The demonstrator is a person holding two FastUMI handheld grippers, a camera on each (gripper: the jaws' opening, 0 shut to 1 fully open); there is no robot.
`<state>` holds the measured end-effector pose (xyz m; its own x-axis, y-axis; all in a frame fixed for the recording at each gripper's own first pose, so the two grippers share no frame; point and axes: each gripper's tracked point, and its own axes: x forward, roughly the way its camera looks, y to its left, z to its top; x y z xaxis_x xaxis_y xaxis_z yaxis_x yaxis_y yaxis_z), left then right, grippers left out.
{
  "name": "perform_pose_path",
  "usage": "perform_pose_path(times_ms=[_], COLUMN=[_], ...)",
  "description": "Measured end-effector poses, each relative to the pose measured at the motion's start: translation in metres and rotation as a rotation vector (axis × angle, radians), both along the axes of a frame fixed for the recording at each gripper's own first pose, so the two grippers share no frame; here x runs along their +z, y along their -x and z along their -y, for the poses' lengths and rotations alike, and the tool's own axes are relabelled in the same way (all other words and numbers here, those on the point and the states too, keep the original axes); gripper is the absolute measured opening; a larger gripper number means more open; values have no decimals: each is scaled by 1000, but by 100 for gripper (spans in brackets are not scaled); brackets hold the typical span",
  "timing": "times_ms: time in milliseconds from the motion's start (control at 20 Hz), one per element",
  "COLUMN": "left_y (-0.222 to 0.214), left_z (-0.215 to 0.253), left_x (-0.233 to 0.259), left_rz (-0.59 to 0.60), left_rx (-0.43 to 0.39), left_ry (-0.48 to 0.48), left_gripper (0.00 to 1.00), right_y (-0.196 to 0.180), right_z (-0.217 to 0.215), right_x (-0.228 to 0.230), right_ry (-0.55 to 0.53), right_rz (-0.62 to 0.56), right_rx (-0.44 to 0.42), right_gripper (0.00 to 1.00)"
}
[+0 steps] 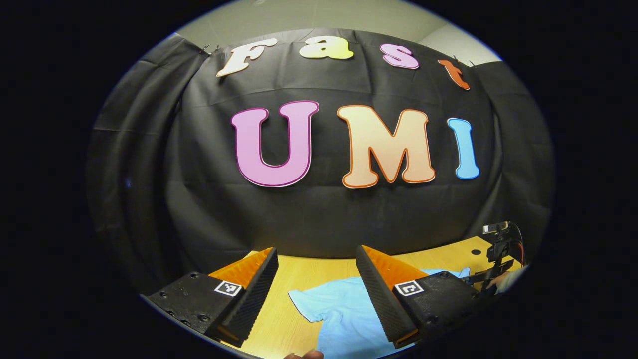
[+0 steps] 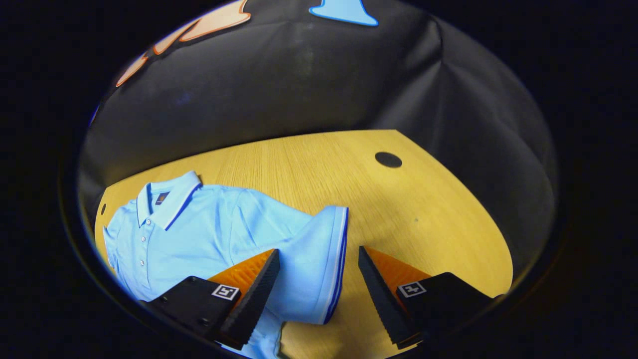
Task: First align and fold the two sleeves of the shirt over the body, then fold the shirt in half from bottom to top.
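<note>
One light blue polo shirt, lying face up and flat on a wooden table, collar toward the far left of the right gripper view, button placket running down the chest. One short sleeve, trimmed with a white and dark blue band at its cuff, spread out from the body toward the right gripper. Right gripper: jaws wide apart, holding nothing, poised above the table with the sleeve cuff showing between the fingers; whether the fingers touch the cloth cannot be told. Left gripper: jaws likewise wide, empty, raised over the near edge of the table, with part of the shirt visible between and beyond its fingers. One dark round hole in the tabletop, well apart from the shirt on the far right side; a smaller one near the collar at the left edge. One black cloth backdrop behind the table. One other gripper device at the right margin of the left gripper view, beside the table's edge. Nothing lies on the shirt or between the grippers and the cloth.
</note>
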<state>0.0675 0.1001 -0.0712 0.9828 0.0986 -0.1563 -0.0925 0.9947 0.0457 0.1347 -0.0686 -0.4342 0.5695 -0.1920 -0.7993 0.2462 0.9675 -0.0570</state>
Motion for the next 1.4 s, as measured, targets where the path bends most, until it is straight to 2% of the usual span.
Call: perform_pose_path(times_ms=[50,200,500,550,650,700,1050,1150,1400], left_y=[-1,-4,-3,-2,0,0,3,2,2], left_z=[0,0,0,-2,-7,-9,-18,-22,-33], left_x=[0,-2,-7,-8,-7,-7,-20,-24,-43], left_rz=[0,1,-17,-16,-13,-13,-41,-48,-91], left_rx=[1,1,-1,2,10,14,24,24,29], left_ry=[-2,-4,16,16,15,15,46,49,59], left_gripper=[95,95,95,95,95,95,95,96,95], right_y=[-2,-4,-3,-4,-12,-17,-27,-24,-10], right_z=[0,-4,-18,-24,-34,-42,-123,-153,-202], right_x=[-4,-5,6,3,15,24,51,49,35], right_ry=[-16,-37,-82,-108,-134,-151,-330,-381,-415], right_rz=[-5,-6,-7,-9,32,58,119,106,64], right_rx=[-7,-11,-50,-56,-53,-44,10,55,143], right_gripper=[100,90,13,5,2,5,5,5,5])
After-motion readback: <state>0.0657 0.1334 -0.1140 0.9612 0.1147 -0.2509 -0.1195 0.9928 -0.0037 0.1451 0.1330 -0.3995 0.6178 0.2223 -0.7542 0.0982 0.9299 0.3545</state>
